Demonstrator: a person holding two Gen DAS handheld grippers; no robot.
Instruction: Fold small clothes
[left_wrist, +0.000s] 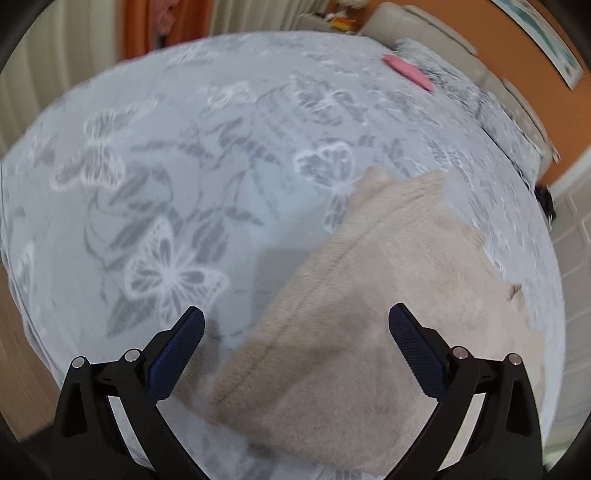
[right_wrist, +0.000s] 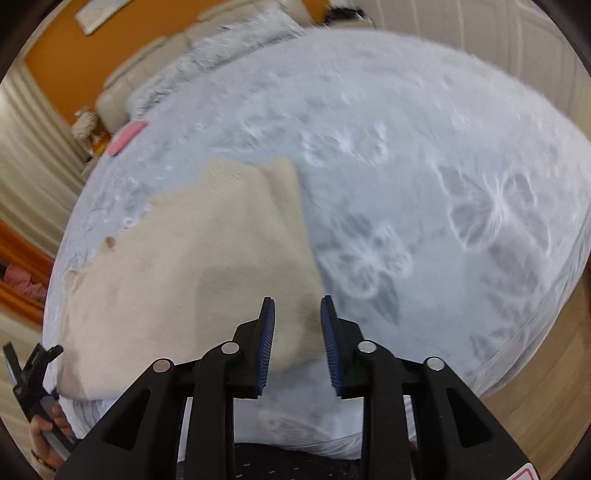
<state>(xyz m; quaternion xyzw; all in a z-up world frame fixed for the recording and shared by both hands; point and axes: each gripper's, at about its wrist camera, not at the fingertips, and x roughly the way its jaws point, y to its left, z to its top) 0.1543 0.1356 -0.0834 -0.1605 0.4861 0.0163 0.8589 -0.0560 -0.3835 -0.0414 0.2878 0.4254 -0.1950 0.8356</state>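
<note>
A beige knitted garment (left_wrist: 369, 295) lies flat on a pale blue bedspread with butterfly prints (left_wrist: 177, 177). My left gripper (left_wrist: 295, 317) is wide open and empty, hovering above the garment's near left edge. In the right wrist view the same garment (right_wrist: 192, 266) lies left of centre on the bedspread (right_wrist: 424, 166). My right gripper (right_wrist: 297, 306) is partly open and empty, above the garment's near right corner. The other gripper (right_wrist: 33, 369) and the hand holding it show at the lower left there.
A folded pink item (left_wrist: 408, 72) lies at the far side of the bed; it also shows in the right wrist view (right_wrist: 127, 136). A cream headboard (left_wrist: 424, 33) and orange wall stand behind. Wooden floor (right_wrist: 546, 376) lies past the bed edge.
</note>
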